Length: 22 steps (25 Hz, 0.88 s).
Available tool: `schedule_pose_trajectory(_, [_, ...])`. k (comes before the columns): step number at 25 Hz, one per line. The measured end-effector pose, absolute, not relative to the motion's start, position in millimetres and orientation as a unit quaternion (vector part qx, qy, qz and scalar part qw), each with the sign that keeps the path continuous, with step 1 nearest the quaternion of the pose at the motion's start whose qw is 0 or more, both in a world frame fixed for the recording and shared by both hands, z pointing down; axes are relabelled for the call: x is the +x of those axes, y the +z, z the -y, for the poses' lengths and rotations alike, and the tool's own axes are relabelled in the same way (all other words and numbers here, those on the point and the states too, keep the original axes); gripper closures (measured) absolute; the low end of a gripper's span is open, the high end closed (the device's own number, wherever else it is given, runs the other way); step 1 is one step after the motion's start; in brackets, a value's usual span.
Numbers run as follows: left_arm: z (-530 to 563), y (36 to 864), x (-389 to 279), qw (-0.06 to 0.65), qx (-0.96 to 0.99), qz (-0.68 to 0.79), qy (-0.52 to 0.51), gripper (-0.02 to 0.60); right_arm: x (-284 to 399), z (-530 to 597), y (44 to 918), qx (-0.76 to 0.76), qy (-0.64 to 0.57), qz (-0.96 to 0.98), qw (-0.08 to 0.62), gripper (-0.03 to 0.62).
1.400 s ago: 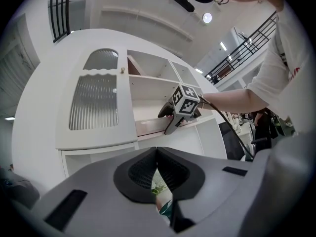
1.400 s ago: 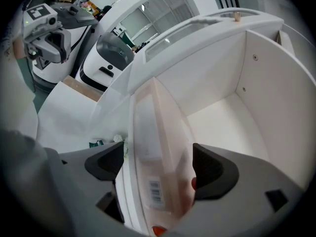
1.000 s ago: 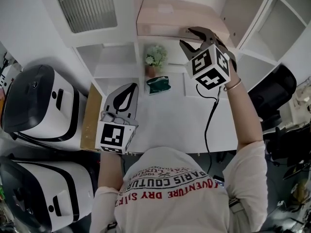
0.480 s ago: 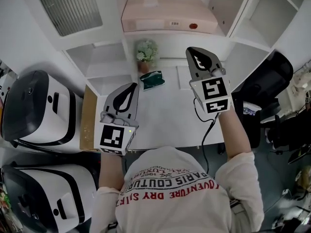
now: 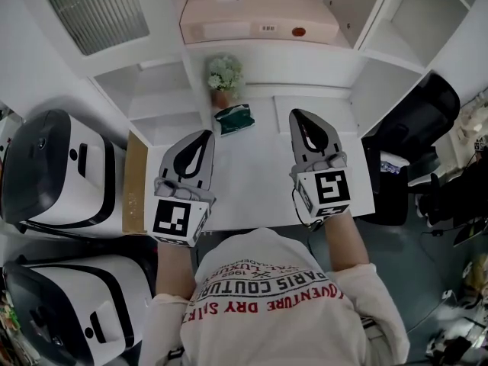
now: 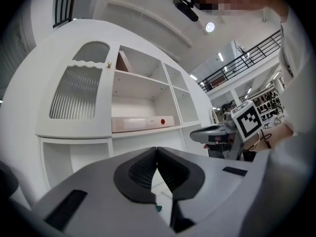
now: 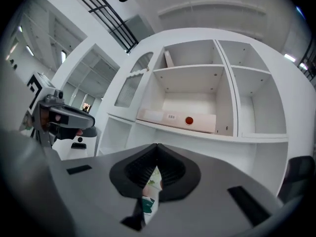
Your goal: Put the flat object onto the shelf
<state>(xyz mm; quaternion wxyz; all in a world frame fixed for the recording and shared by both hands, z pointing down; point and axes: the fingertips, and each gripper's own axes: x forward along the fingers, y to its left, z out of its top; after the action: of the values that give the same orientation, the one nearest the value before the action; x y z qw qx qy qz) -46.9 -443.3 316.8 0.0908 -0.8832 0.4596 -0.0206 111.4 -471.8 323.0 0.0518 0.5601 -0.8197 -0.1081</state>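
flat box (image 5: 259, 10) on the shelf (image 5: 267, 58) bears a small label (image 5: 268, 28), print unreadable.

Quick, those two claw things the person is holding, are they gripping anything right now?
Left gripper: jaws closed, holding nothing.
Right gripper: jaws closed, holding nothing.

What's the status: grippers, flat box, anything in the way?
Left gripper shut, empty. Right gripper shut, empty. Flat box lies on the shelf, clear of both. Plant and green item on the table, nothing blocking.
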Motion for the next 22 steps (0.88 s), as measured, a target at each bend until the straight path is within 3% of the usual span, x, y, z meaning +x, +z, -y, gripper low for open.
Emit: schedule_pose_trajectory(22, [451.2,317.8,-47.6,0.083,-0.886,-0.457,-0.013,0.568,112.2,455.6,334.1,0.554,-0.097,0.826,0.029,0.568])
